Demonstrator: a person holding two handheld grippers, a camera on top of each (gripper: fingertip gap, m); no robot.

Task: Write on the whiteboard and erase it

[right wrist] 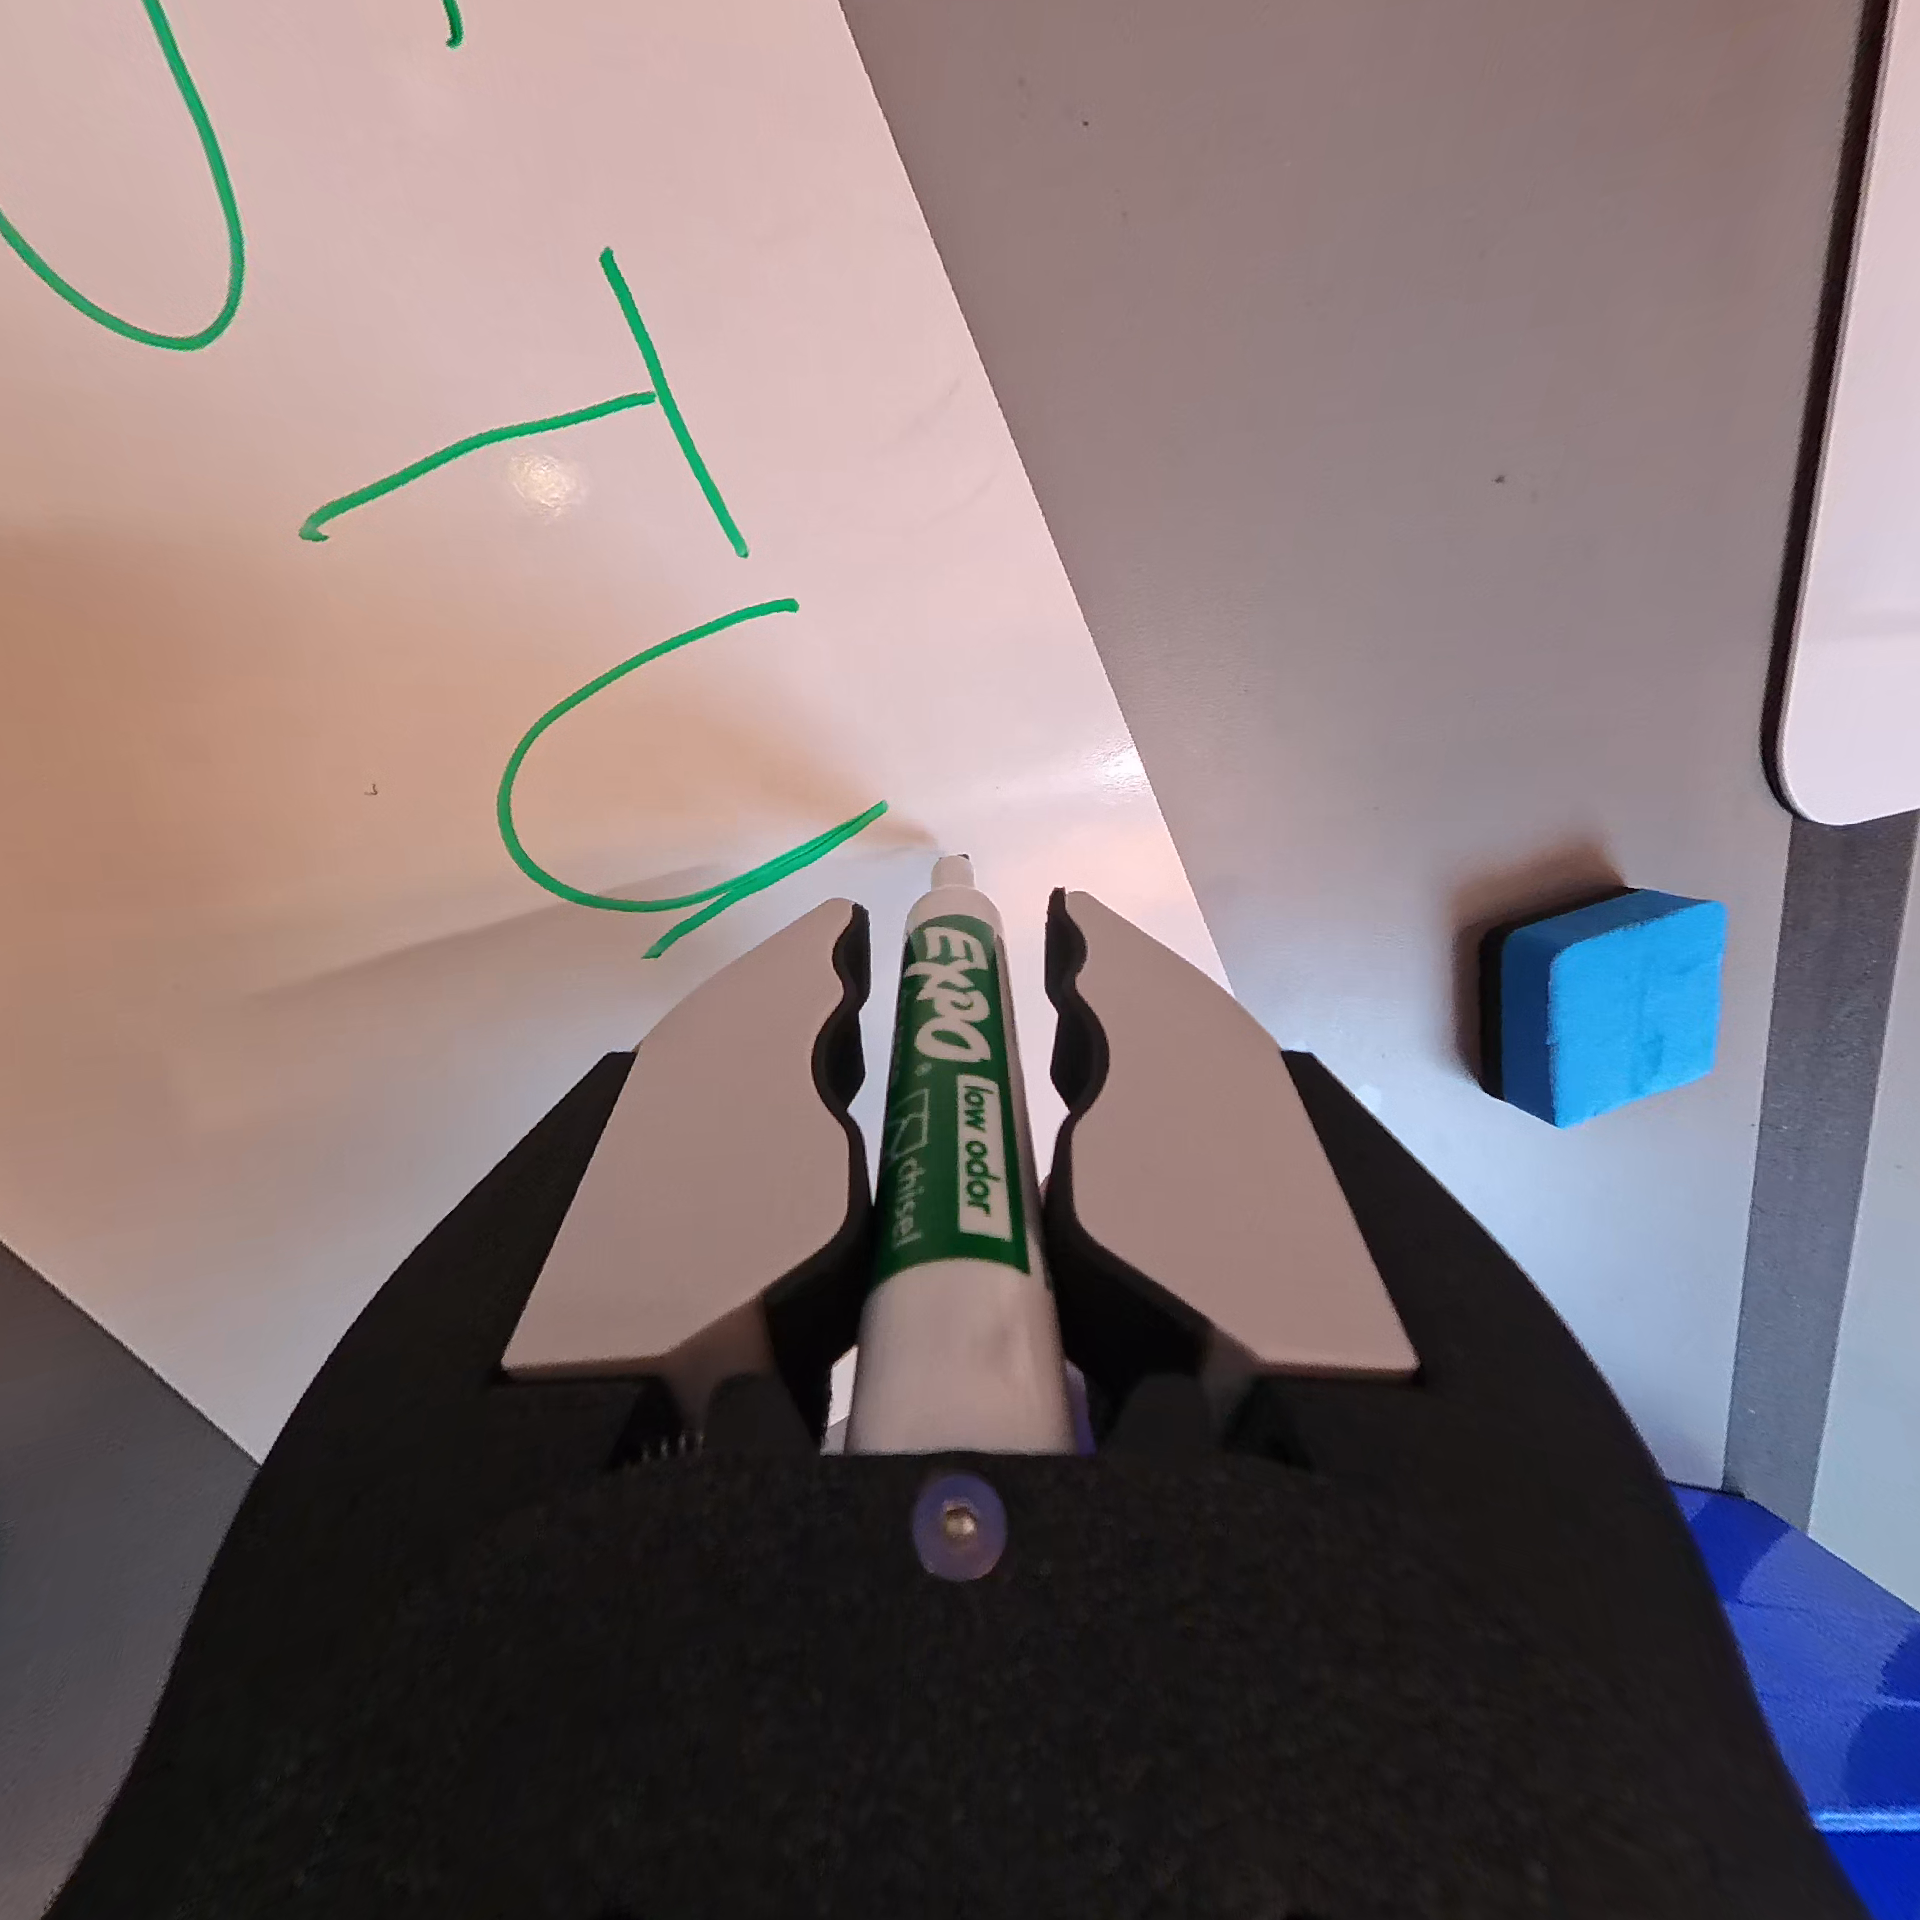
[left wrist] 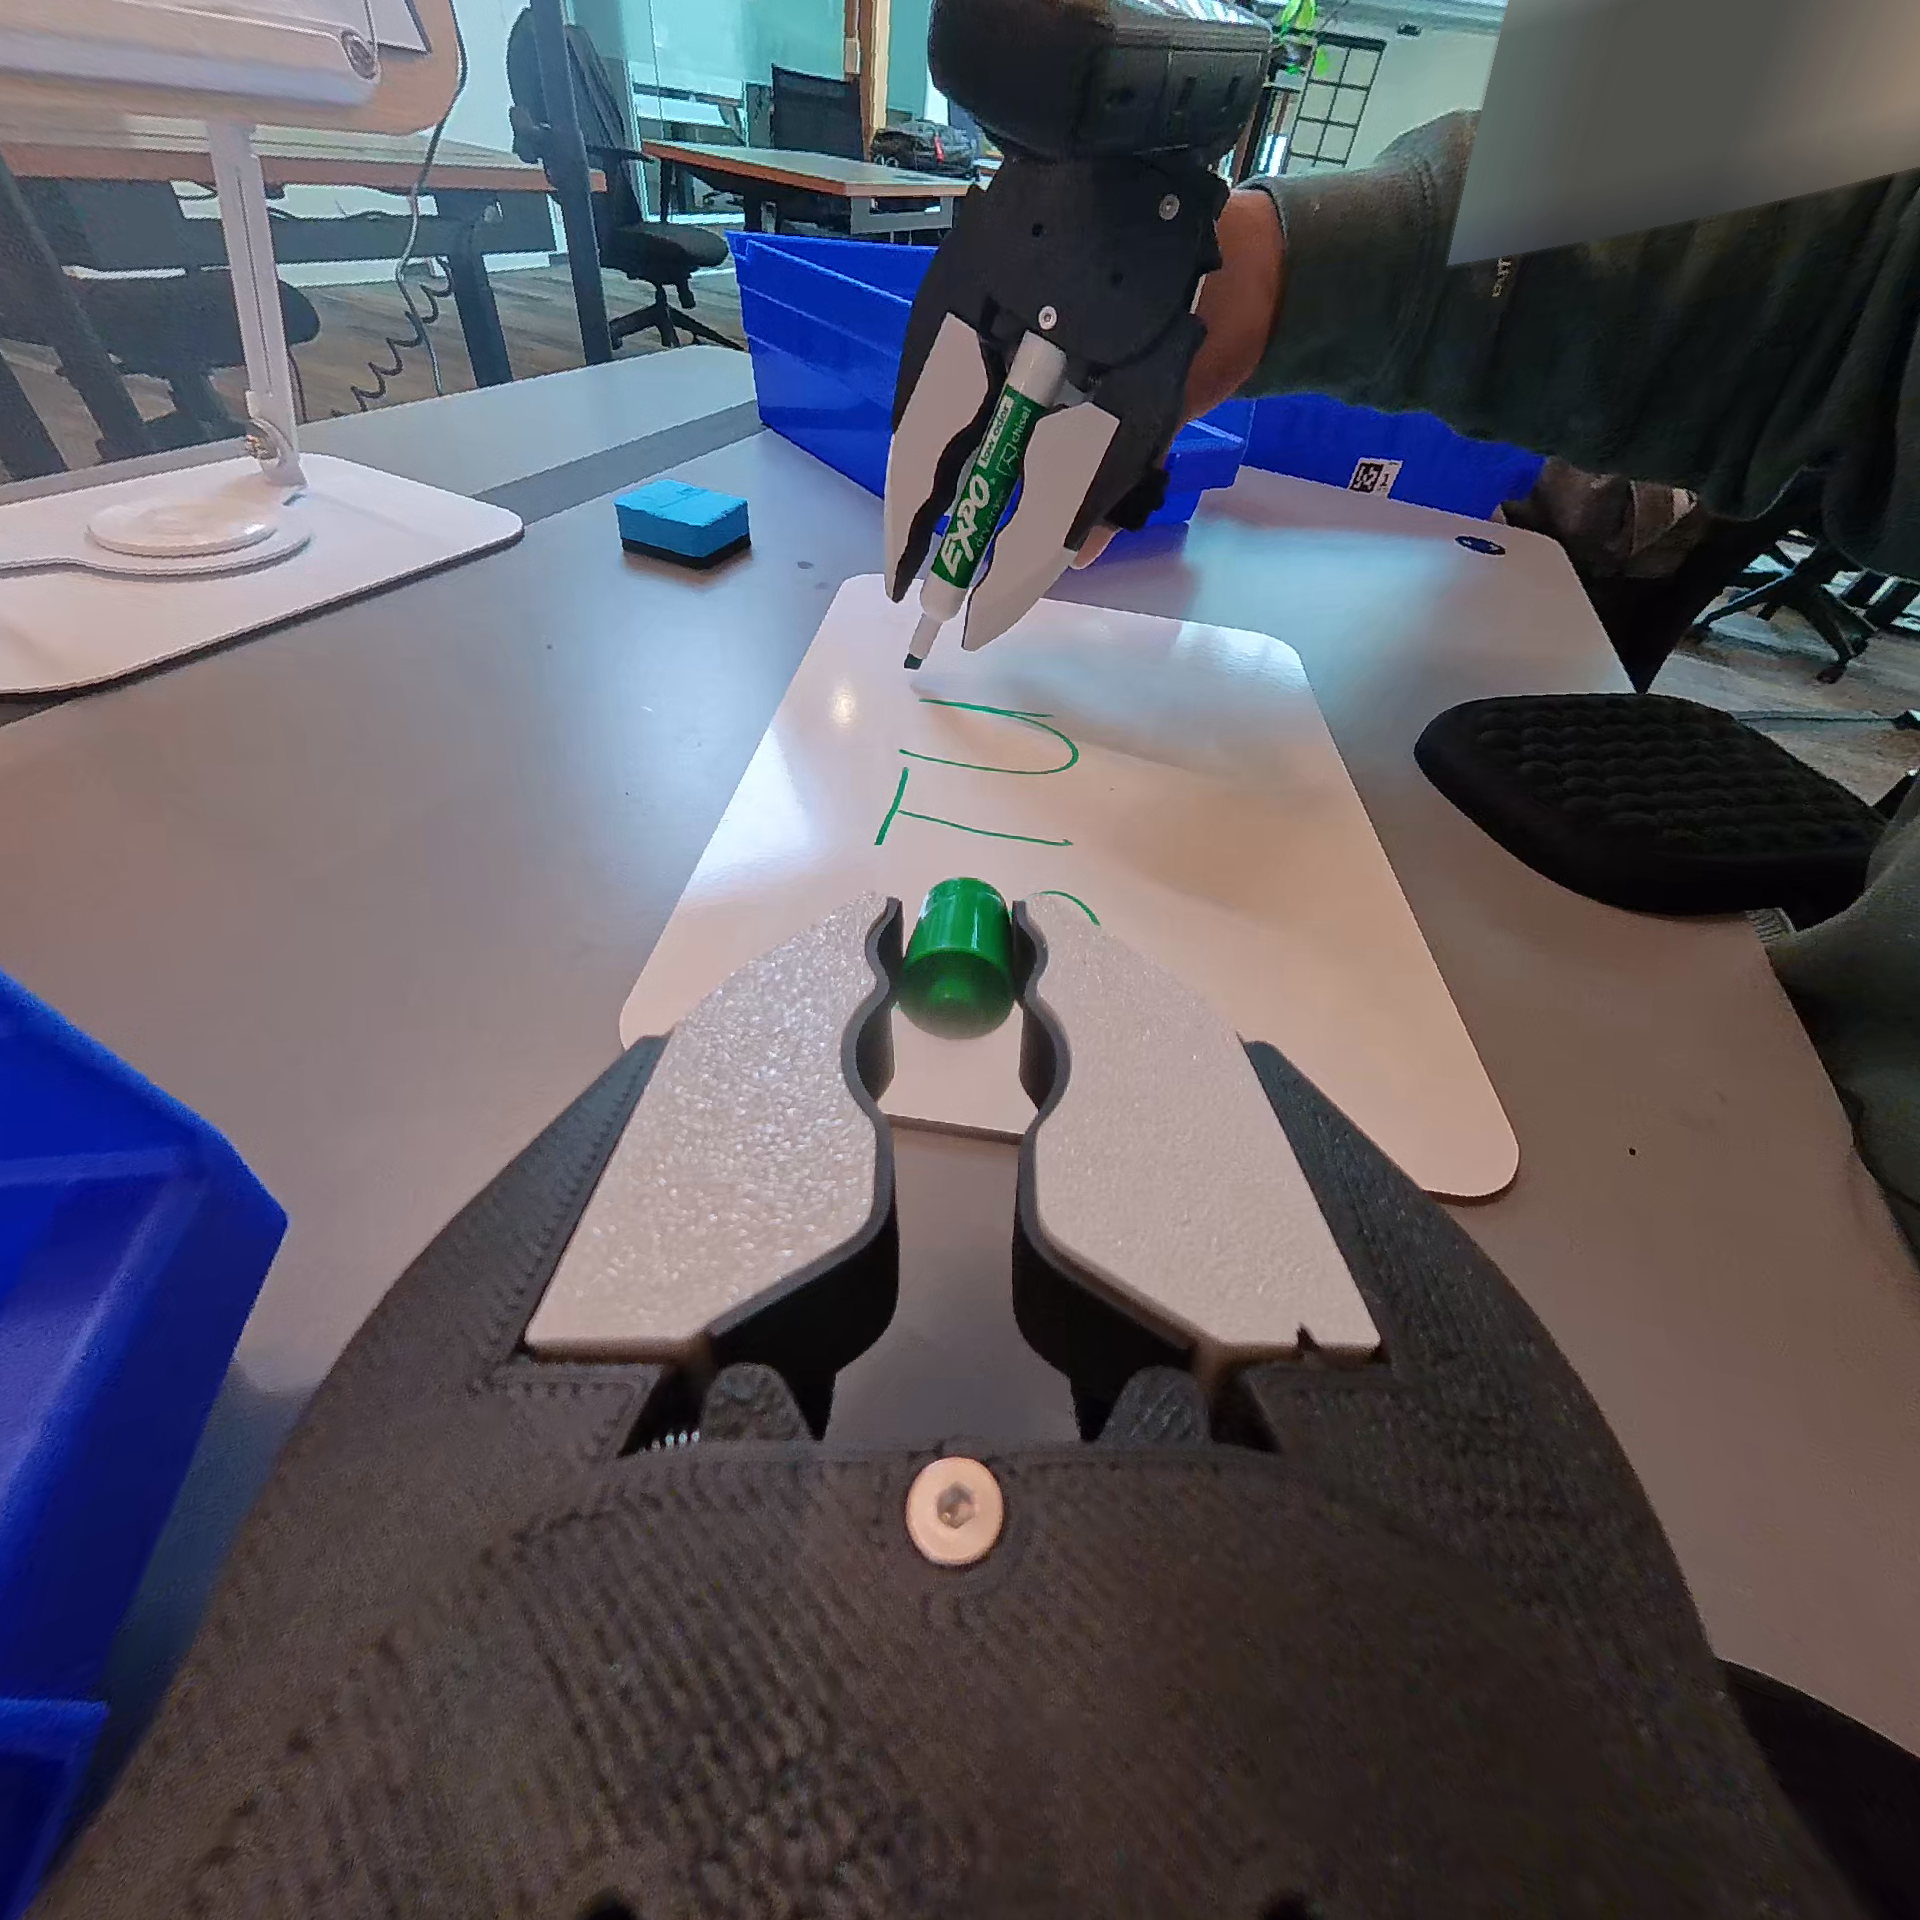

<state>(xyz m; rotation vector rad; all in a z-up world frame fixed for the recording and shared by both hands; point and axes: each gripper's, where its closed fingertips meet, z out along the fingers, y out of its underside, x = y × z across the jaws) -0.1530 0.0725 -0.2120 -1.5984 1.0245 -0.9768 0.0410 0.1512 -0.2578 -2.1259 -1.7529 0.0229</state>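
A white whiteboard (left wrist: 1195,935) lies flat on the grey table, with green letters drawn on it; it also shows in the right wrist view (right wrist: 364,675). My right gripper (right wrist: 956,914) is shut on a green-labelled marker (right wrist: 951,1143), tip down at the far end of the board just past the last letter. From the left wrist view the right gripper (left wrist: 935,623) and the marker (left wrist: 977,499) stand at the board's far edge. My left gripper (left wrist: 954,914) is shut on the green marker cap (left wrist: 954,961) over the board's near end. A blue eraser (left wrist: 683,520) lies on the table beside the board, also in the right wrist view (right wrist: 1605,1008).
Blue bins stand behind the board (left wrist: 821,343) and at my near left (left wrist: 94,1299). A white lamp base (left wrist: 208,540) sits at the far left. A black chair armrest (left wrist: 1642,800) is at the right edge. A person's sleeve (left wrist: 1558,291) reaches in from the right. The grippers' ends are close to 20 cm from one another. From the right gripper's tips to the blue eraser (left wrist: 683,520) is close to 15 cm. Look for it in the right wrist view (right wrist: 1588,964) too.
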